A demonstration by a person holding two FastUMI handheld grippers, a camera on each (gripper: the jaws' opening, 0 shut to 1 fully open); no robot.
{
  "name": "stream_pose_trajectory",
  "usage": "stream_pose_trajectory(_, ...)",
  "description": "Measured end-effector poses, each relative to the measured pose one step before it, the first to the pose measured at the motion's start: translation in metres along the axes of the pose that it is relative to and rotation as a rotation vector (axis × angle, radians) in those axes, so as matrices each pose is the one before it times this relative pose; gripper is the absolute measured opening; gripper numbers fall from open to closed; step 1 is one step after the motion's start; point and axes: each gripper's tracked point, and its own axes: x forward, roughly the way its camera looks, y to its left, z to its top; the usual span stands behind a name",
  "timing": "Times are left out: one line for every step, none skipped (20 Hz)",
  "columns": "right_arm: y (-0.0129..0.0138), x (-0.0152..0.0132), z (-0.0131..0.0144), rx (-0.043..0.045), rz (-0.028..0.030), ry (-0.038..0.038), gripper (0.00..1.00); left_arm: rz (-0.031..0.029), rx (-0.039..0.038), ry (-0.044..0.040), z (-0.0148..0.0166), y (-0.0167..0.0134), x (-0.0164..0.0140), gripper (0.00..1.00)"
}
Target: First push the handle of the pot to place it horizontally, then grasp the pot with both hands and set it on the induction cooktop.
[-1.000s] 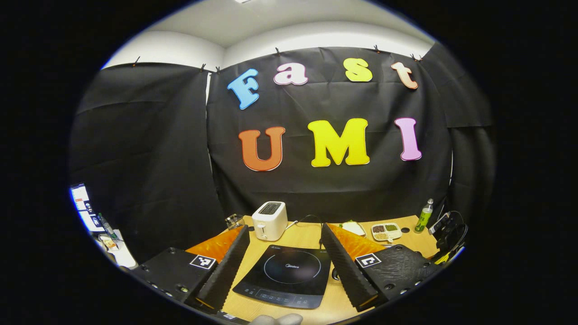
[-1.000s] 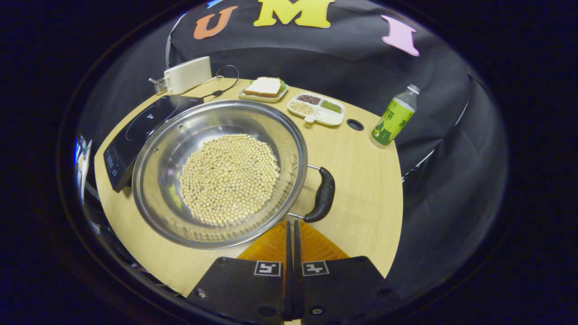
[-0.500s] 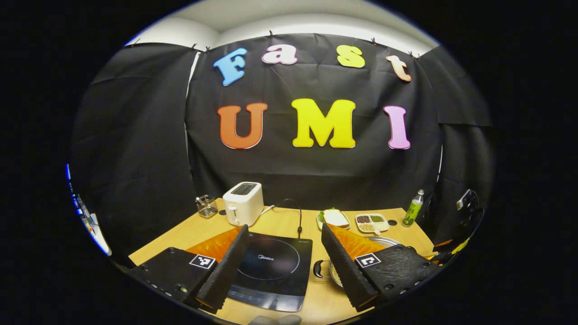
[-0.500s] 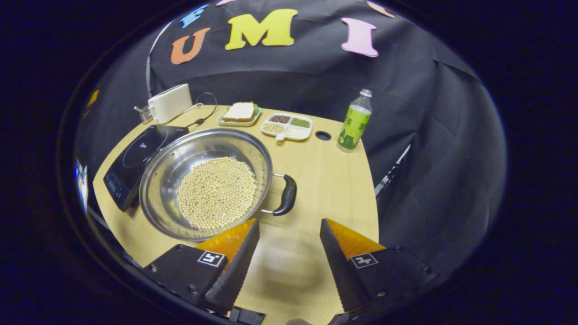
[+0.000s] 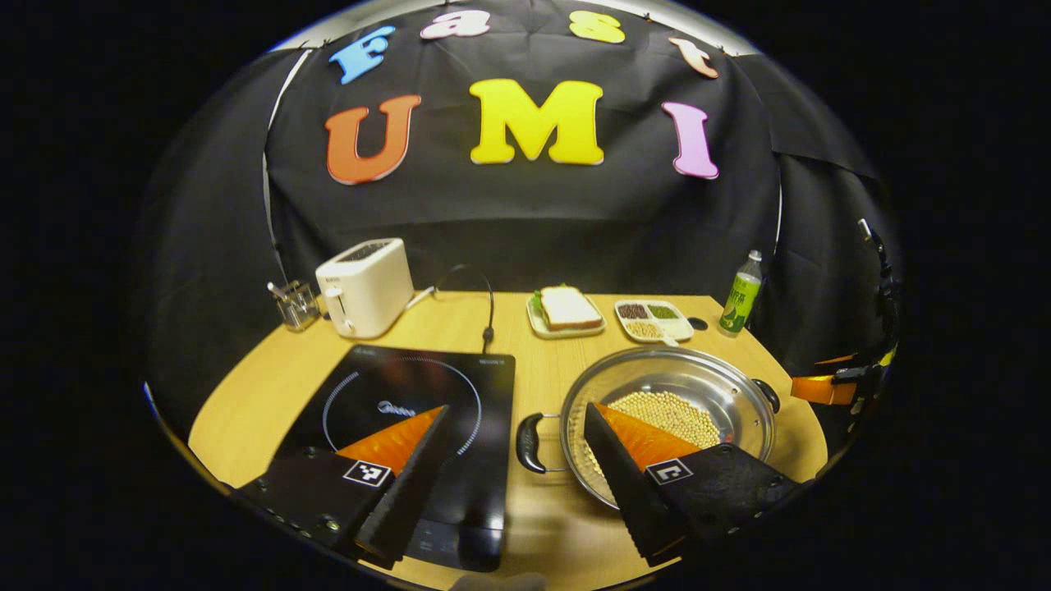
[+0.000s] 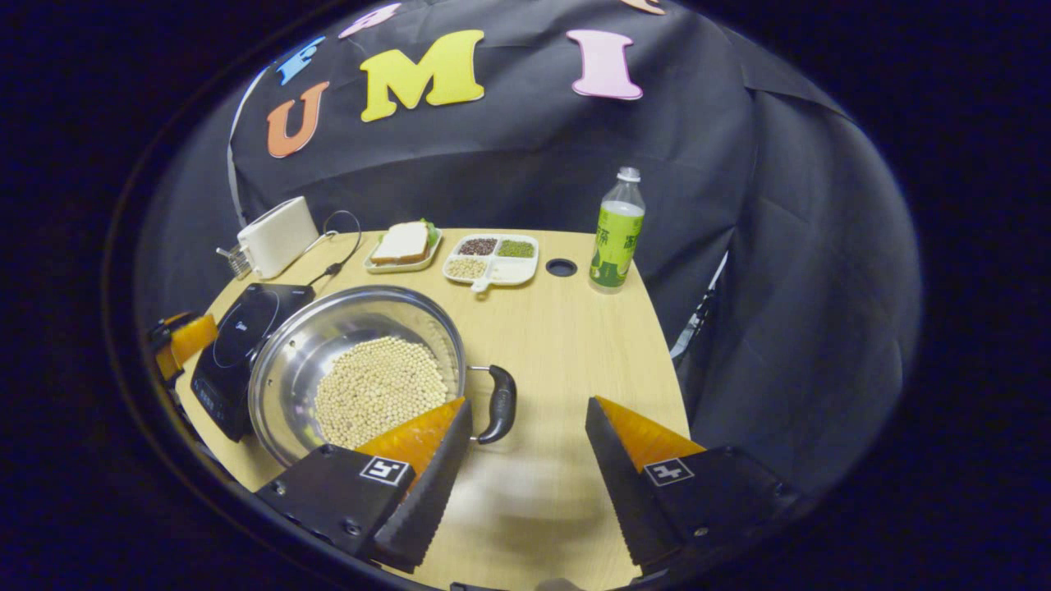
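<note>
Left gripper view: round steel pot of pale beans [image 5: 669,402] at lower right, on the wood table beside the black induction cooktop [image 5: 410,419], handles level; left gripper [image 5: 516,472] and right gripper [image 6: 525,472] both spread, empty; lift remains.

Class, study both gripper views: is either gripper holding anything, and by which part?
Nothing is held. The left gripper and right gripper are both open, fingers apart, near the pot.

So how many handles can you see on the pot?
2: one handle on the side facing the induction cooktop, the other handle on the pot's opposite side.
</note>
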Motion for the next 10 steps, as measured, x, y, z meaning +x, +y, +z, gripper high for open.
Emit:
stream_pose_trajectory(0.00286, 0.00441, 0.00312, -0.00121, 0.00401, -0.00633, 0.89, 0.00312, -0.01386, 0.01914, -0.00827, -0.00260, 0.00908, 0.97)
stream_pose_trajectory(0.00136, 0.00401, 0.00238, -0.00131, -0.00240, -0.00406, 0.89, 0.00017, -0.01398, 0.02811, -0.00755, -0.00155, 0.00833, 0.97)
stream_pose_trajectory(0.00186, 0.00433, 0.00313, 0.00101, 0.00280, -0.00307, 0.89, 0.00104, -0.00947, 0.01188, -0.00594, -0.00133, 0.00615, 0.96)
stream_pose_trajectory(0.00376, 0.00391, -0.00079, 0.00031, 0.00519, 0.00463, 0.89, 0.00015, -0.00107, 0.00872, -0.00414, -0.00090, 0.00562, 0.97)
stream_pose_trajectory(0.00123, 0.00430, -0.00027, -0.00077, -0.00009, 0.00653, 0.89, 0.00416, 0.00736, 0.00815, -0.00322, 0.00009, 0.00675, 0.97)
stream_pose_trajectory(0.00128, 0.00402, -0.00020, 0.00175, -0.00063, 0.00493, 0.89, -0.00030, 0.00924, 0.00911, -0.00312, -0.00081, 0.00468, 0.97)
stream_pose_trajectory(0.00279, 0.00330, 0.00033, 0.00004, 0.00483, 0.00565, 0.89, -0.00192, 0.00483, 0.00506, -0.00246, -0.00188, 0.00382, 0.97)
stream_pose_trajectory(0.00152, 0.00333, -0.00099, -0.00170, 0.00074, 0.00876, 0.89, 0.00089, 0.00363, 0.01015, -0.00265, -0.00182, 0.00446, 0.97)
stream_pose_trajectory(0.00193, 0.00236, -0.00083, 0.00026, 0.00284, 0.00756, 0.89, 0.00135, 0.00256, 0.00442, -0.00139, -0.00154, 0.00252, 0.97)
stream_pose_trajectory(0.00156, 0.00249, -0.00079, -0.00059, 0.00071, 0.00590, 0.89, -0.00051, 0.00387, 0.00503, -0.00151, -0.00135, 0.00217, 0.97)
